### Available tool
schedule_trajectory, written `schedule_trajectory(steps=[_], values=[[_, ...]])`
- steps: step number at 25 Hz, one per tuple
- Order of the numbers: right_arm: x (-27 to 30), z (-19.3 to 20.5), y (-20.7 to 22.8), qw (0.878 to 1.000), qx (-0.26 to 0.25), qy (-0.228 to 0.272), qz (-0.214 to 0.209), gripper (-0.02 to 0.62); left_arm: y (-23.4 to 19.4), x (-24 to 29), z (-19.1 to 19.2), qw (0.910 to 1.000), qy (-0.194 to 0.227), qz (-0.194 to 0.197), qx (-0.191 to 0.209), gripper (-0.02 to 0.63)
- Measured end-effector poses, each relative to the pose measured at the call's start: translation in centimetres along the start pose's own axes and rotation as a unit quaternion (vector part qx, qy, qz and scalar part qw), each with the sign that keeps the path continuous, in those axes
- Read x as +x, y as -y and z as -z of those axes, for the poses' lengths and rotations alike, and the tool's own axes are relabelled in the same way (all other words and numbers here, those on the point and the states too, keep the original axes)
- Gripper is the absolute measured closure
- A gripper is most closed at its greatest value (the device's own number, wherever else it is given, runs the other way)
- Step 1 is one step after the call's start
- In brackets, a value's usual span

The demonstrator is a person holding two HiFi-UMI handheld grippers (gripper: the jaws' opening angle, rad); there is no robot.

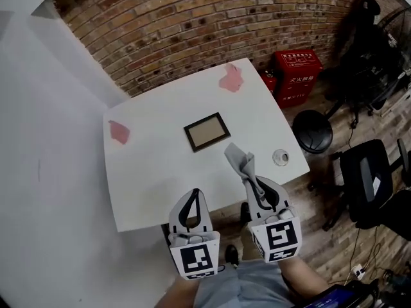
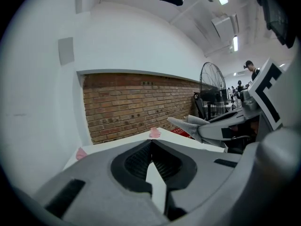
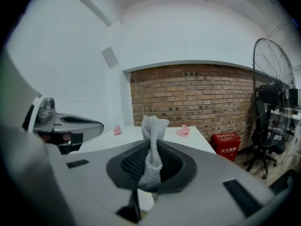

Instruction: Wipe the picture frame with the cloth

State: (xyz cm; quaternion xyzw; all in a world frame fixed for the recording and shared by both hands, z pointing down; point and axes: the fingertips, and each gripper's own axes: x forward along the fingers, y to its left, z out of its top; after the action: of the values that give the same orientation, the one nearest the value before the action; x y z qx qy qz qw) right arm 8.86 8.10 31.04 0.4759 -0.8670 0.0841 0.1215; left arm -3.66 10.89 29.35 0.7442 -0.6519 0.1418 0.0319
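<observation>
Grey cloth (image 1: pixel 239 158): clamped in the right gripper (image 1: pixel 252 181). A twisted length rises past the jaw tips, and its loose end stands free in the air, forward of the gripper.
Right gripper jaws: closed down on the cloth, which fills the narrow gap between them.
Right gripper pose: held low in front of the person, marker cube nearest the body. The jaws point forward and a little to the left, with the tips above the near edge of the white table (image 1: pixel 148 191).
Left gripper (image 1: pixel 194 192): its 2 jaws meet at the tips with nothing between them.
Left gripper pose: just beside the right gripper on its left and apart from it, marker cube toward the body. The jaws aim straight ahead over the table's near edge.
Picture frame (image 1: pixel 207 131): dark rim and tan middle, lying flat on the table ahead of both grippers. It sits beyond the cloth's free end and slightly to its left, and the cloth and the frame are apart.
Pink pieces: 2 on the table. 1 (image 1: pixel 119 132) lies well ahead and to the left of the left gripper, and 1 (image 1: pixel 232 79) lies near the far edge, beyond the frame.
Round white thing (image 1: pixel 280 157): on the table just to the right of the cloth, near the table's right edge.
Beyond the table: a brick wall (image 1: pixel 192 24), with a red box (image 1: pixel 297 74) on the floor at its foot.
Right of the right gripper: a black stool (image 1: pixel 313 131) on the floor beside the table.
</observation>
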Motion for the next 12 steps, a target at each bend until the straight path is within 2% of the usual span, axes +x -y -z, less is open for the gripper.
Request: schedule_trajectory(steps=[6, 12], values=[[5.8, -1.4, 1.7, 0.998, 0.0, -0.016, -0.054, 0.555, -1.4, 5.1, -1.1, 0.999, -0.014, -0.041, 0.007, 0.597], [9.4, -4.0, 2.4, 0.994, -0.014, -0.003, -0.105, 0.557, -2.9, 7.5, -3.6, 0.996, -0.006, -0.088, 0.017, 0.597]])
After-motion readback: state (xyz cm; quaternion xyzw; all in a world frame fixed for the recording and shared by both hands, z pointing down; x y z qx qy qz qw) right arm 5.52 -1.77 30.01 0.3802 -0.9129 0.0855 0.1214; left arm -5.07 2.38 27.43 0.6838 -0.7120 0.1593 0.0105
